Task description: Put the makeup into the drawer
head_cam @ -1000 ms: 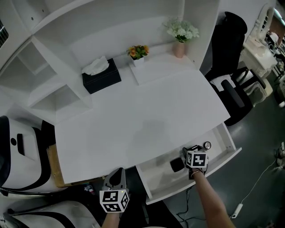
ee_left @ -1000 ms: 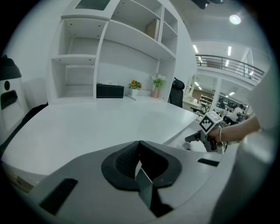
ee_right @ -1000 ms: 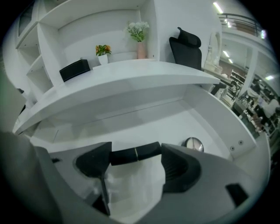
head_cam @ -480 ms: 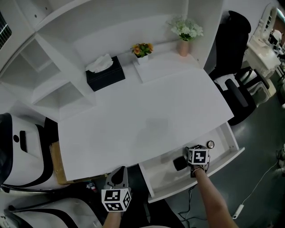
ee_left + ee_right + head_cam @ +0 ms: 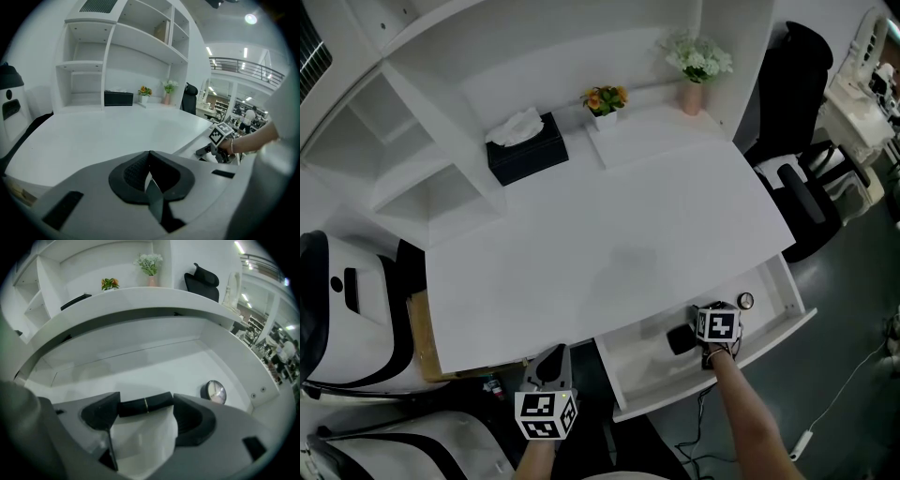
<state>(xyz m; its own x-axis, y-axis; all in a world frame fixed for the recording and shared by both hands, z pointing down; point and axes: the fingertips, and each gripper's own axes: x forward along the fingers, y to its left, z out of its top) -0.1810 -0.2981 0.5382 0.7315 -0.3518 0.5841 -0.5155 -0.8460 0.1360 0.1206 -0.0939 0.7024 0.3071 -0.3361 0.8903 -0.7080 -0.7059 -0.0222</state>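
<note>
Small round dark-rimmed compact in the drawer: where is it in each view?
Head view: round dark-rimmed compact at the open white drawer's right end.
Right gripper view: lower right, beside the black tube clamped in the right gripper.
Left gripper view: not visible.
Shared landmark: pink vase of white flowers.

A large open hall, staged like a home: white desk (image 5: 609, 234), shelves (image 5: 422, 178), flowers (image 5: 698, 56), chair (image 5: 794, 66), mezzanine railing (image 5: 248, 70) behind.

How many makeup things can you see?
2: a black tube in the right claw, a round compact lying in the drawer beside it. Others may be hidden.
</note>
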